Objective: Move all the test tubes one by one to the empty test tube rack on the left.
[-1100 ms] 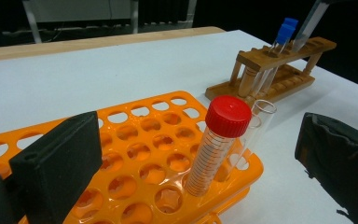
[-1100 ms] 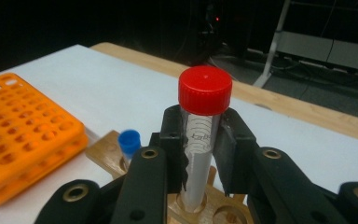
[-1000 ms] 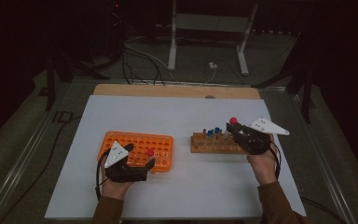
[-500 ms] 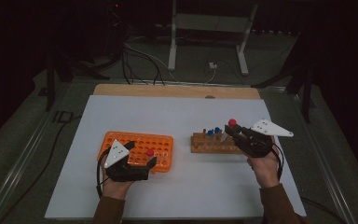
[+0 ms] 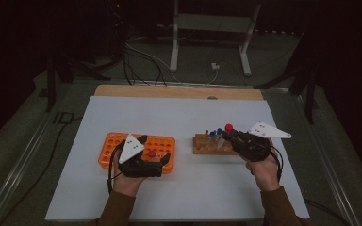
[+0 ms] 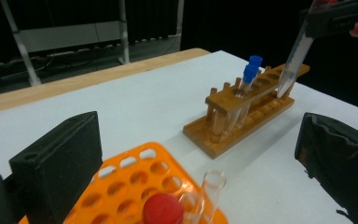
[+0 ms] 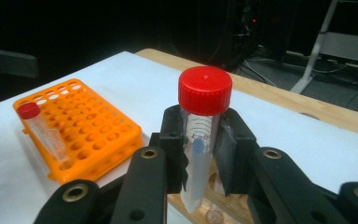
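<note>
Red-capped tube (image 7: 200,140) is clamped upright in right gripper (image 7: 200,154) jaws, ready for the wooden rack (image 5: 212,145); left gripper (image 5: 153,160) jaws are left open.

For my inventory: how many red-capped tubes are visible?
2. One red-capped tube is clamped in the right gripper above the wooden rack; another stands in the orange rack.
</note>
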The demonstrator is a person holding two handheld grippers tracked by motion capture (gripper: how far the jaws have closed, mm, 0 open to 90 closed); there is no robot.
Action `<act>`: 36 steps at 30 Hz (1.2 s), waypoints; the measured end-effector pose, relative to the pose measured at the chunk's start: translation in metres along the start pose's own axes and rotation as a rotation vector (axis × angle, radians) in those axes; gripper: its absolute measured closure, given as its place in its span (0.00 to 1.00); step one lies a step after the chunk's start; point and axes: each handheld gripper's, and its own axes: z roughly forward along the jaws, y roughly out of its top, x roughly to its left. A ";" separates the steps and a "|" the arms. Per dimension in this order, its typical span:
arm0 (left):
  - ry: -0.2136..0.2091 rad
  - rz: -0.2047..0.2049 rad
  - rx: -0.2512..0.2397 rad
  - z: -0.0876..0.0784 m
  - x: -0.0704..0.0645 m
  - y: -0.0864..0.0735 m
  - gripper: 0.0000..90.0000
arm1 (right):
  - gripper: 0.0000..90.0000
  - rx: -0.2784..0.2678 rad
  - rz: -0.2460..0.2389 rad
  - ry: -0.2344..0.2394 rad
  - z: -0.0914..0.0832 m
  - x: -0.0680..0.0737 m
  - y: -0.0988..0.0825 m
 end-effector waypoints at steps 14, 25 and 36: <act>-0.034 0.047 0.030 0.030 -0.026 0.011 0.02 | 0.83 0.034 -0.013 0.057 0.010 0.017 -0.002; -0.069 0.085 0.055 0.050 -0.052 0.012 0.04 | 0.83 0.059 -0.027 0.084 0.018 0.028 -0.004; -0.101 0.094 0.072 0.070 -0.073 0.008 0.07 | 0.83 0.069 -0.034 0.124 0.021 0.038 -0.004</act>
